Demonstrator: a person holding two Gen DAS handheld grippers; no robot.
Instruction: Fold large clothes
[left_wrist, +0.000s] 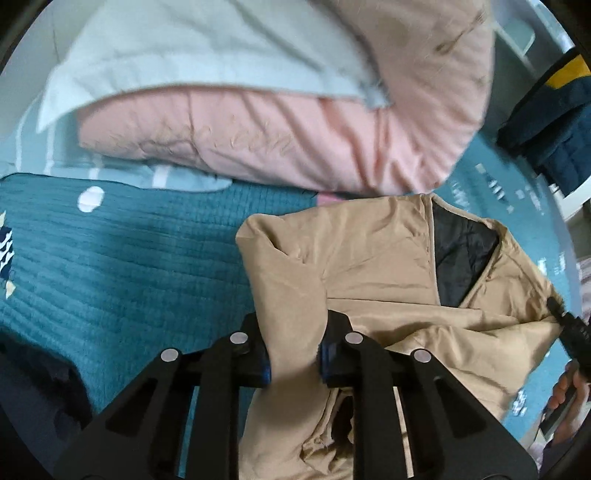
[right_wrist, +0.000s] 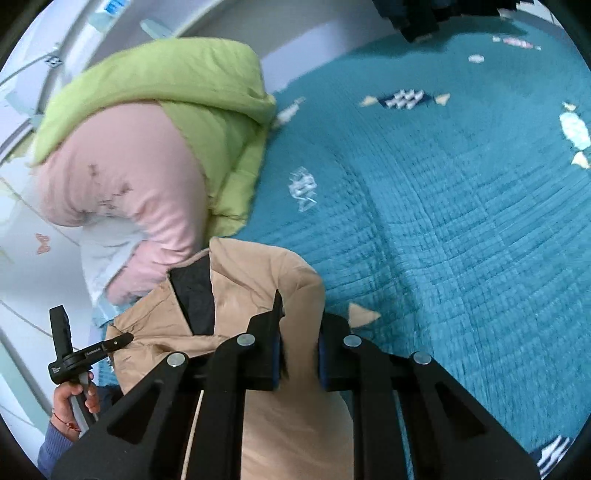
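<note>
A tan jacket (left_wrist: 369, 258) with a dark quilted lining (left_wrist: 461, 258) is held up over a teal quilted bedspread (left_wrist: 110, 258). My left gripper (left_wrist: 293, 350) is shut on a fold of the tan fabric. My right gripper (right_wrist: 299, 358) is shut on another part of the same jacket (right_wrist: 258, 280), whose dark lining (right_wrist: 195, 291) shows at its left. Each gripper shows in the other's view: the right one (left_wrist: 565, 325) pinches the jacket's far edge, and the left one (right_wrist: 122, 339) grips the jacket's left edge.
A pink padded garment (left_wrist: 258, 136) with a pale cloth (left_wrist: 184, 48) over it lies at the back of the bed. In the right wrist view a lime green puffer jacket (right_wrist: 166, 81) lies over the pink garment (right_wrist: 129, 177). Dark blue clothing (left_wrist: 554, 129) lies at the far right.
</note>
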